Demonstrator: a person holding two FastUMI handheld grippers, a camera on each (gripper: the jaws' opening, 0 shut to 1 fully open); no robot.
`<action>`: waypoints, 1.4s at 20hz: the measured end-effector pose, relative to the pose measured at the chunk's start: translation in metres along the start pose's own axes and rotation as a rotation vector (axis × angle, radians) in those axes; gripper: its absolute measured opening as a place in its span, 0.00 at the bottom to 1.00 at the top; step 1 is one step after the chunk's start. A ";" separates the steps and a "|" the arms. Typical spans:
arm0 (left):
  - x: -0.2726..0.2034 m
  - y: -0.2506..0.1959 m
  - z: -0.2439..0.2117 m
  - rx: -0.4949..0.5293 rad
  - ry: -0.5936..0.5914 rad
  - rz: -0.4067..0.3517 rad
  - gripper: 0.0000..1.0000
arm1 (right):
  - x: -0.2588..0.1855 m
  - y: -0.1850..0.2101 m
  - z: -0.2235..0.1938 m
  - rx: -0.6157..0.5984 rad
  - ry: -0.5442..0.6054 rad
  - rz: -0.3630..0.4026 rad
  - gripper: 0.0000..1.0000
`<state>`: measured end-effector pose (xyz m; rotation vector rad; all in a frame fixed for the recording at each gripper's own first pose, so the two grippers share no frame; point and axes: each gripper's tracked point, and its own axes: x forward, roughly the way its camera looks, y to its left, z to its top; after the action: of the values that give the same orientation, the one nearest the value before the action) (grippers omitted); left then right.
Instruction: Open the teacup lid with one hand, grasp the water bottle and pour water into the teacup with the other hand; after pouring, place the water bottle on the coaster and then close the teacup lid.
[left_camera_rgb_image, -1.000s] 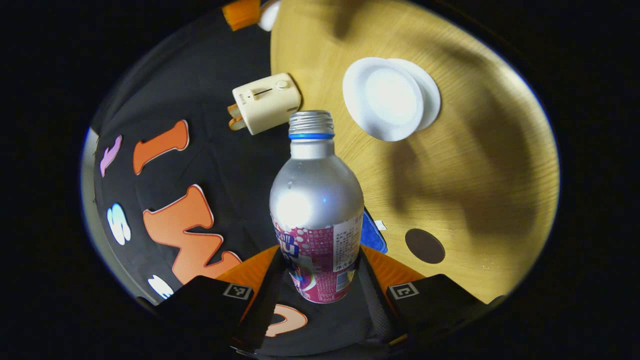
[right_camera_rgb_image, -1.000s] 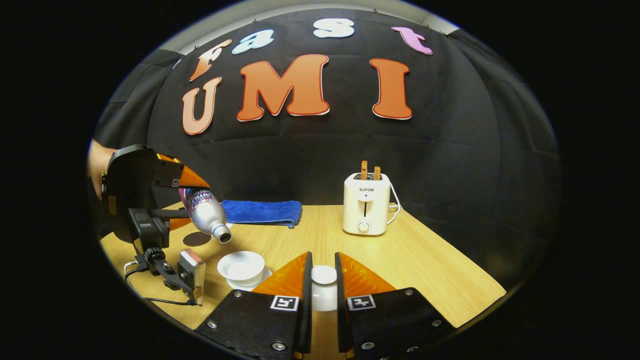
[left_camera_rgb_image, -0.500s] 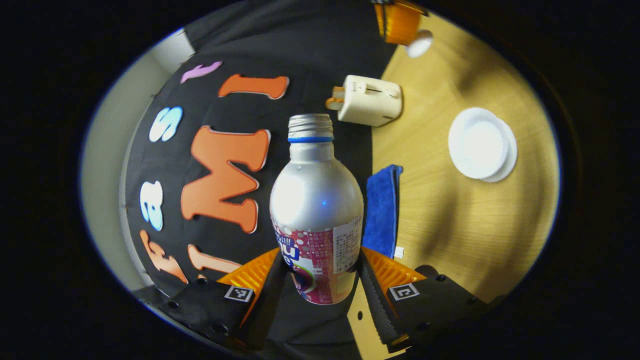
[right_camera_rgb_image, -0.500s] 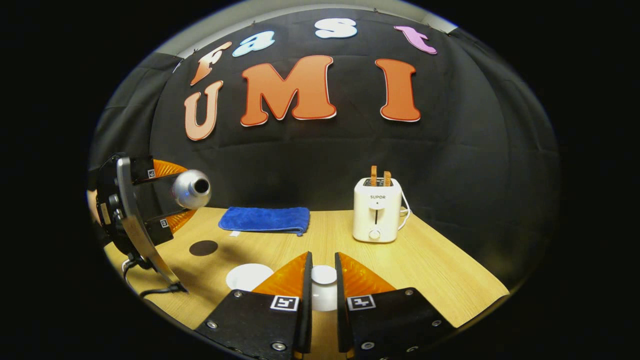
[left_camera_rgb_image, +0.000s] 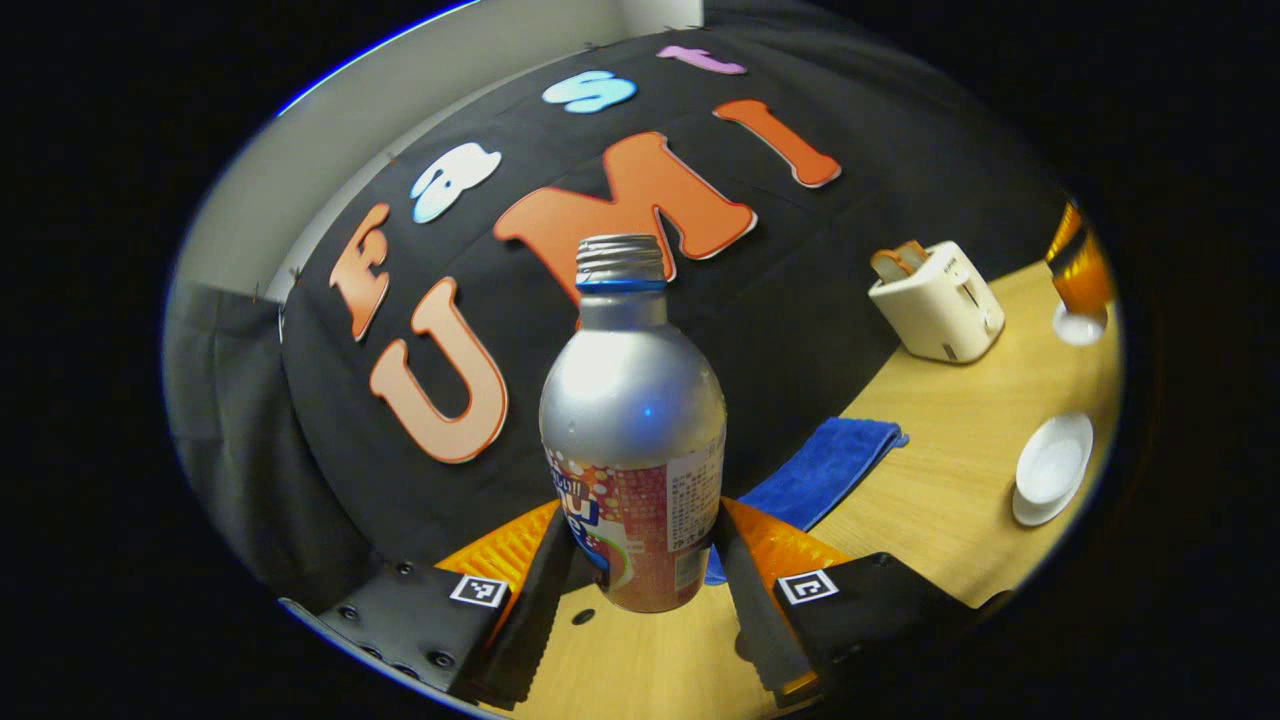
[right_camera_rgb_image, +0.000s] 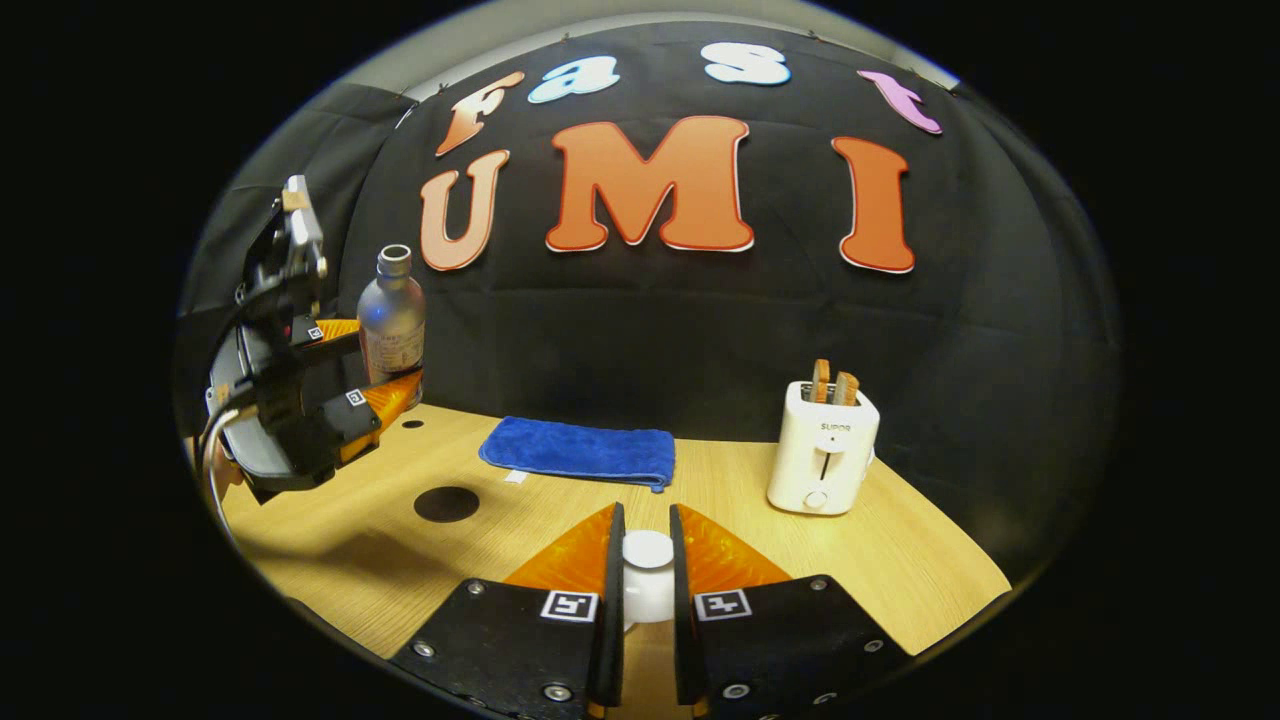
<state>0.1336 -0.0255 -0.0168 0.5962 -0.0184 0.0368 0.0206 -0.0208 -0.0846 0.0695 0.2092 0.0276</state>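
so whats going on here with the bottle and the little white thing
A person is working with a claw in each hand. The left claw grips a silver water bottle, uncapped and held upright above the wooden table. The right claw holds the white teacup lid between its fingers. The open teacup sits on its saucer on the table. A dark round coaster lies near a blue towel, with nothing on it.

Water bottle (right_camera_rgb_image: 391, 315) now upright in left tool (left_camera_rgb_image: 640, 560), away from teacup (left_camera_rgb_image: 1050, 470).
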 end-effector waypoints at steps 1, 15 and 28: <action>0.005 0.000 -0.004 -0.057 0.031 -0.008 0.83 | 0.003 0.005 0.001 -0.006 0.004 0.007 0.21; 0.026 -0.032 -0.047 -0.455 0.244 -0.082 0.83 | 0.038 0.049 -0.050 -0.076 0.087 0.083 0.21; 0.033 -0.050 -0.066 -0.512 0.271 -0.110 0.82 | 0.046 0.045 -0.072 -0.115 0.078 0.068 0.22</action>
<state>0.1687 -0.0285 -0.0983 0.0760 0.2612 0.0053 0.0493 0.0300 -0.1614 -0.0395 0.2823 0.1101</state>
